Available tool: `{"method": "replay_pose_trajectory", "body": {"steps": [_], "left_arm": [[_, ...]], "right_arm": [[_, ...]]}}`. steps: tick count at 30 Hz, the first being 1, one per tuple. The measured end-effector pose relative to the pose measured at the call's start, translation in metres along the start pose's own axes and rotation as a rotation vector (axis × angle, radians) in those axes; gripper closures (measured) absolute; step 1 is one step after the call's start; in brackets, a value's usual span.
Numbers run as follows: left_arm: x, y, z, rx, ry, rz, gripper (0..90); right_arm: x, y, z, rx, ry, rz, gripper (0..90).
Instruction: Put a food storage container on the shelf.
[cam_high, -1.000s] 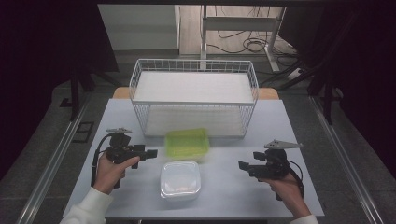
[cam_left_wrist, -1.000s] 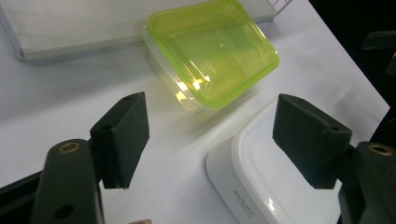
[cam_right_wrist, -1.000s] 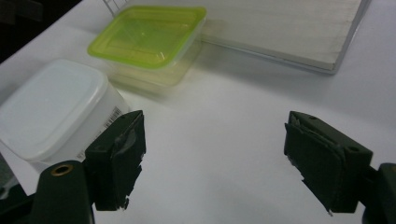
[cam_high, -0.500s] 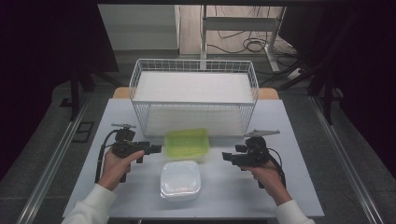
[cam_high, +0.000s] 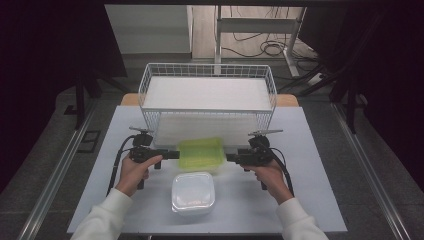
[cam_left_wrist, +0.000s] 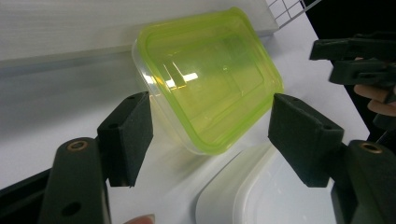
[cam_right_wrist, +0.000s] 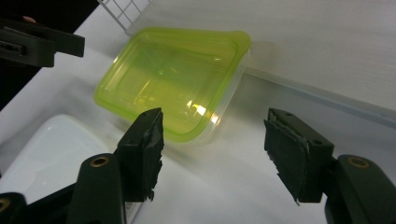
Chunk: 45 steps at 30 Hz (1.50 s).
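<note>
The green-lidded container (cam_high: 201, 153) sits at the table's (cam_high: 320, 200) centre, its far edge close against the wire basket (cam_high: 207, 95) at 12 o'clock, and the white-lidded container (cam_high: 193, 192) lies just beside it at 6 o'clock. Bare tabletop stretches toward 3 and 9 o'clock behind the hands. The left gripper (cam_high: 172, 154) comes in from 9 o'clock, the right gripper (cam_high: 231, 157) from 3 o'clock, each tip at a short side of the box. Both sets of jaws stand open and have just been closing. In the left gripper view the box's corner (cam_left_wrist: 210, 98) lies between the pads, untouched; in the right gripper view its corner (cam_right_wrist: 173, 84) lies just ahead of the pads, at 11 o'clock.
</note>
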<state>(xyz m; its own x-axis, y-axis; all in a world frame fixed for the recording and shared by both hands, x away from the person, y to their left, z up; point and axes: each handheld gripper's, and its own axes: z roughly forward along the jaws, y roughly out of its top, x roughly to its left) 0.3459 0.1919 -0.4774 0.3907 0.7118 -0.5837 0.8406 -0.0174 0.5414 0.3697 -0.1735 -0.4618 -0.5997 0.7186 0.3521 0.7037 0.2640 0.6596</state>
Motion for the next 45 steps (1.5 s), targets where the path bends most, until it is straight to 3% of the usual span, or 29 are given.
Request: {"method": "replay_pose_trajectory", "body": {"steps": [8,17,21,26,35,39,45], "left_arm": [[0.007,0.002,0.008,0.004,-0.016,-0.029,34.5],[0.012,0.002,0.017,0.016,-0.016,-0.051,38.5],[0.014,0.003,0.024,0.030,-0.035,-0.066,42.3],[0.018,0.001,0.030,0.059,-0.038,-0.070,46.4],[0.021,0.001,0.030,0.065,-0.039,-0.087,51.2],[0.025,-0.001,0.034,0.070,-0.073,-0.118,53.9],[0.028,-0.004,0.037,0.071,-0.081,-0.126,67.3]], "right_arm": [[-0.002,0.007,0.028,0.032,0.025,0.026,46.0],[-0.004,0.012,0.040,0.045,0.024,0.049,50.9],[-0.008,0.015,0.048,0.060,0.024,0.066,53.8],[-0.011,0.016,0.052,0.054,0.052,0.102,57.2],[-0.016,0.015,0.055,0.066,0.064,0.126,59.7],[-0.018,0.014,0.058,0.078,0.078,0.140,61.4],[-0.020,0.012,0.061,0.102,0.098,0.172,68.5]]}}
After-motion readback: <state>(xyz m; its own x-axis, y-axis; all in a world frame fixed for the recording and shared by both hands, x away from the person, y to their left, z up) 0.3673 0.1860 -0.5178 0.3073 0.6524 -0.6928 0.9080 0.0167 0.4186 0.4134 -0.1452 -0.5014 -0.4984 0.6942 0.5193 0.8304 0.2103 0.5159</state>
